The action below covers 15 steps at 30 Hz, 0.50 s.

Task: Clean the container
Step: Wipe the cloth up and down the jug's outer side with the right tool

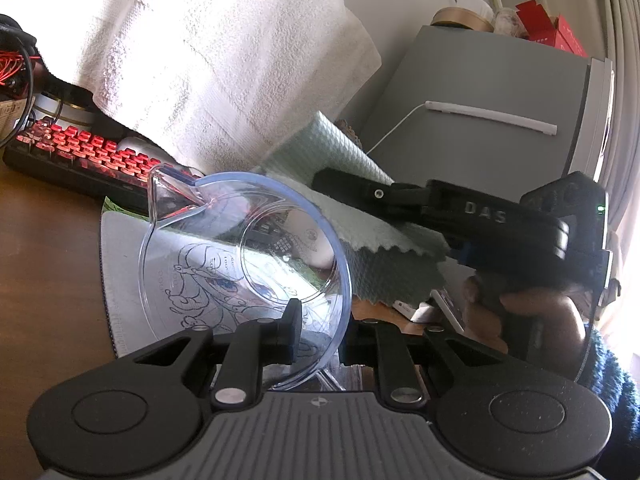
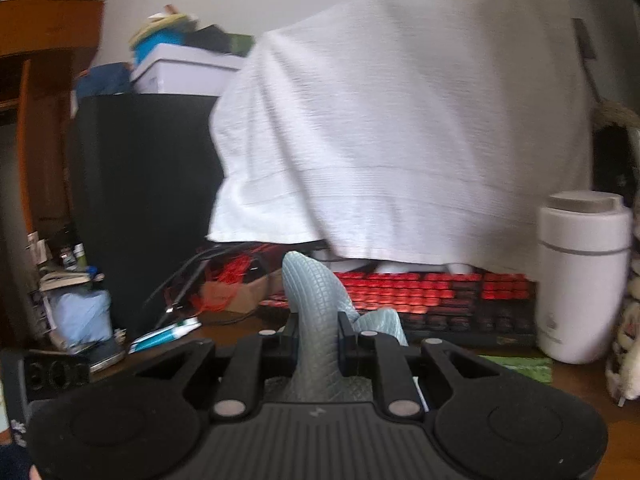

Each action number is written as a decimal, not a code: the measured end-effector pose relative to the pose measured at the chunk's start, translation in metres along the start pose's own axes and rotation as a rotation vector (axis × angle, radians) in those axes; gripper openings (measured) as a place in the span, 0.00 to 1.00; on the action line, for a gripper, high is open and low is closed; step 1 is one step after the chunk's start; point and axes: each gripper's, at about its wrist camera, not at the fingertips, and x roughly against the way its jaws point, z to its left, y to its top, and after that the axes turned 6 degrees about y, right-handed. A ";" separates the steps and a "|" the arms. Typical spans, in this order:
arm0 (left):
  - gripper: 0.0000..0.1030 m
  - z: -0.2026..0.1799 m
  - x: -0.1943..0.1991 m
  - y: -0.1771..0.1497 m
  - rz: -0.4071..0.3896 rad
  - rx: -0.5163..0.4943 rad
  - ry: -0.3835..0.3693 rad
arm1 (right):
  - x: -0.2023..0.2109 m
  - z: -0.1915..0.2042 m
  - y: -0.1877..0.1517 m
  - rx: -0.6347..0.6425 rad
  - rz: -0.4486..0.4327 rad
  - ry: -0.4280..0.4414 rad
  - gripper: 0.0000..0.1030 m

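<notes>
Left wrist view: left claw clamps the clear jug by its rim, tilted so its mouth is reachable.
Right claw: closed on green cloth, ready for wiping.

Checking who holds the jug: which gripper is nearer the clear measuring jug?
Left. The left gripper clamps the clear measuring jug by its rim; the right gripper holds the green cloth just beyond it.

cloth: pale green, waffle-textured | keyboard: red keys, black base | towel: white
</notes>
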 end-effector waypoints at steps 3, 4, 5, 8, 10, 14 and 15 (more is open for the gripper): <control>0.17 0.000 0.000 0.000 0.001 -0.001 0.000 | 0.002 0.000 -0.002 -0.013 -0.004 -0.010 0.15; 0.17 0.000 0.000 0.000 0.000 -0.001 0.000 | 0.002 0.001 -0.003 -0.013 -0.006 -0.013 0.15; 0.17 0.000 0.000 0.000 0.000 -0.001 0.000 | 0.002 0.005 -0.003 -0.002 -0.005 -0.014 0.15; 0.17 0.000 0.000 0.000 0.000 0.002 0.000 | 0.003 0.017 -0.004 0.011 0.002 0.032 0.15; 0.17 0.000 0.000 0.000 0.000 0.002 0.000 | 0.002 0.027 -0.006 0.017 0.009 0.084 0.15; 0.17 0.000 0.000 0.000 0.000 0.001 0.002 | -0.003 0.051 -0.009 0.068 0.021 0.156 0.15; 0.17 0.000 0.000 0.000 0.000 0.000 0.003 | -0.003 0.055 -0.009 0.079 0.022 0.162 0.15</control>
